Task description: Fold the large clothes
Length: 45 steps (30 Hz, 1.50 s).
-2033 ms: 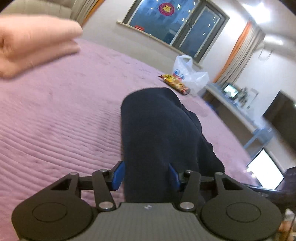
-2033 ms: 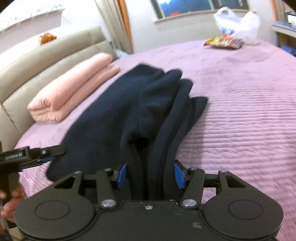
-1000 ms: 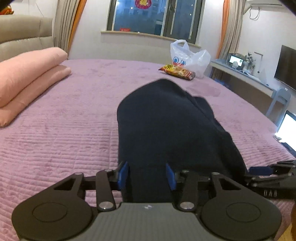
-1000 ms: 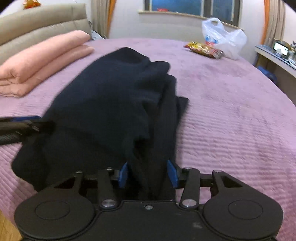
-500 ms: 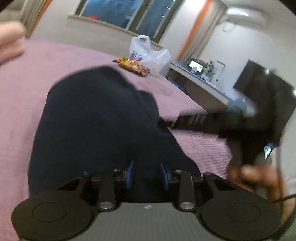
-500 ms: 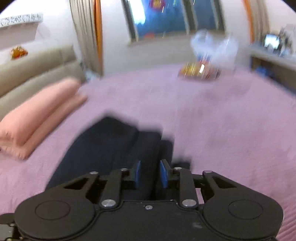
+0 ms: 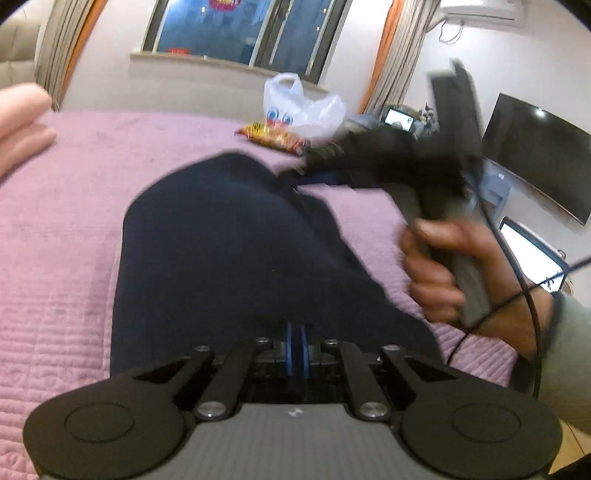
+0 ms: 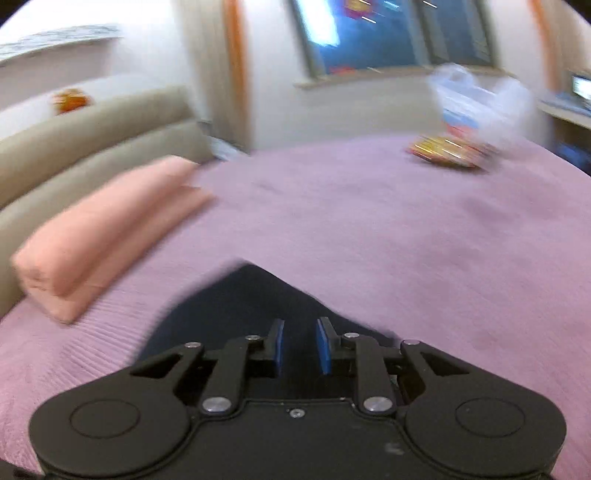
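A quilted mauve bedspread (image 7: 66, 229) with fine stitched ribs covers the bed, below a dark window (image 7: 236, 29). The dark navy fleece garment (image 7: 229, 251) lies bunched on it. The left hand-held gripper (image 7: 294, 347) is pinched together on its near hem; the right hand-held gripper (image 8: 298, 345), jaws opening, straddles its fabric.

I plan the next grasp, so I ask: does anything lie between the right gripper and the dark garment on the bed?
Nothing visible does. The right gripper, its jaws opening, hangs just over the dark garment, whose cloth shows in the gap. The pink blanket lies well apart.
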### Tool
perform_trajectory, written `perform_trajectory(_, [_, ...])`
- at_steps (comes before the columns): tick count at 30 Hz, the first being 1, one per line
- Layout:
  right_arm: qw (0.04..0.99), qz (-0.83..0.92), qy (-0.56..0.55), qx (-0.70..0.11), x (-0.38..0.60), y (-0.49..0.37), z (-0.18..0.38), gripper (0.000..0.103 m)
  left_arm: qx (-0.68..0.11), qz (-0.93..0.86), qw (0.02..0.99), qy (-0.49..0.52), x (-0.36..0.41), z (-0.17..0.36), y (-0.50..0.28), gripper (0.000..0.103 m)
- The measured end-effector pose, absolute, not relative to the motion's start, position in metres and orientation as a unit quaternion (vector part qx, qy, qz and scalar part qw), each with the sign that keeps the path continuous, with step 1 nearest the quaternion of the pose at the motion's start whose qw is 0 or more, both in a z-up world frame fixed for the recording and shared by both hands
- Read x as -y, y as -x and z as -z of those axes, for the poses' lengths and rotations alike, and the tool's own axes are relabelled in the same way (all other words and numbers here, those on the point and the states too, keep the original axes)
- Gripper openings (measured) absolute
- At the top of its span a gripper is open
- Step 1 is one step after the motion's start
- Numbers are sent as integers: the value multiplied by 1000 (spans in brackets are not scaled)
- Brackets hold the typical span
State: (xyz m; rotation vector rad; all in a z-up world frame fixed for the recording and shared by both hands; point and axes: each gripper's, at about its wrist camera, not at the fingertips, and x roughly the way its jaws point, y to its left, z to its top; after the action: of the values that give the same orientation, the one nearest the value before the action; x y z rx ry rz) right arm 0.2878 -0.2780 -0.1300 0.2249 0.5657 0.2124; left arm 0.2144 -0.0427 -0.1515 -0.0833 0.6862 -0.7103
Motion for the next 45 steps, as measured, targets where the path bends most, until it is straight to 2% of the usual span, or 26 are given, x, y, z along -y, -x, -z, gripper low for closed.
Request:
perform_trajectory(1, [944, -107, -93, -298, 270, -303, 141, 33, -328, 345, 878, 45, 40, 154, -213, 8])
perform_trajectory(3, [930, -78, -53, -355, 264, -325, 168, 29, -335, 357, 869, 70, 29, 157, -213, 8])
perform_trajectory(5, [922, -31, -67, -380, 281, -330, 183, 31, -351, 369, 854, 104, 18, 158, -210, 9])
perform_trajectory(7, [916, -14, -112, -384, 302, -321, 174, 31, -351, 357, 860, 97, 8, 154, -202, 9])
perform_trajectory(9, [922, 6, -103, -374, 303, -301, 152, 31, -351, 338, 871, 65, 4, 145, -190, 10])
perform_trajectory(10, [926, 12, -86, -366, 300, -284, 140, 33, -352, 331, 874, 51, 3, 139, -182, 12])
perform_trajectory(12, [931, -8, -82, -357, 292, -247, 123, 50, -349, 321, 880, 35, 3, 116, -173, 14])
perform_trajectory(14, [926, -23, -101, -362, 288, -225, 104, 53, -326, 313, 891, 42, -2, 86, -157, 25])
perform_trajectory(16, [922, -15, -102, -373, 281, -197, 82, 53, -303, 291, 907, 36, -7, 57, -139, 42])
perform_trajectory(17, [925, -9, -95, -369, 277, -183, 71, 55, -289, 275, 916, 27, -6, 43, -134, 45])
perform_trajectory(18, [927, -4, -87, -364, 271, -165, 58, 69, -278, 256, 926, 16, -5, 28, -124, 48])
perform_trajectory(19, [930, -1, -85, -358, 266, -149, 46, 77, -270, 240, 932, 4, -5, 16, -116, 49])
perform_trajectory(20, [932, 2, -87, -353, 263, -135, 38, 80, -265, 222, 938, -7, -4, 3, -107, 50])
perform_trajectory(21, [932, 9, -91, -350, 259, -121, 28, 80, -263, 200, 944, -12, -2, -9, -102, 55])
perform_trajectory(22, [932, 15, -96, -350, 257, -110, 23, 80, -263, 180, 948, -12, -1, -19, -99, 70])
perform_trajectory(24, [930, 24, -96, -355, 251, -90, 15, 81, -264, 139, 954, 4, 0, -38, -88, 90])
perform_trajectory(29, [912, 48, -78, -399, 239, -60, 1, 81, -270, 127, 954, 25, 2, -69, -64, 94])
perform_trajectory(33, [920, 42, -61, -385, 230, -37, -17, 81, -286, 177, 941, 43, -3, -90, -45, 94])
perform_trajectory(36, [924, 45, -41, -376, 225, -27, -24, 82, -275, 188, 941, 63, -9, -103, -28, 101])
perform_trajectory(39, [927, 50, -46, -370, 226, -17, -27, 82, -262, 164, 950, 44, -9, -108, -18, 102])
perform_trajectory(45, [925, 48, -51, -375, 229, -11, -27, 82, -302, 148, 940, 55, -4, -102, -21, 103])
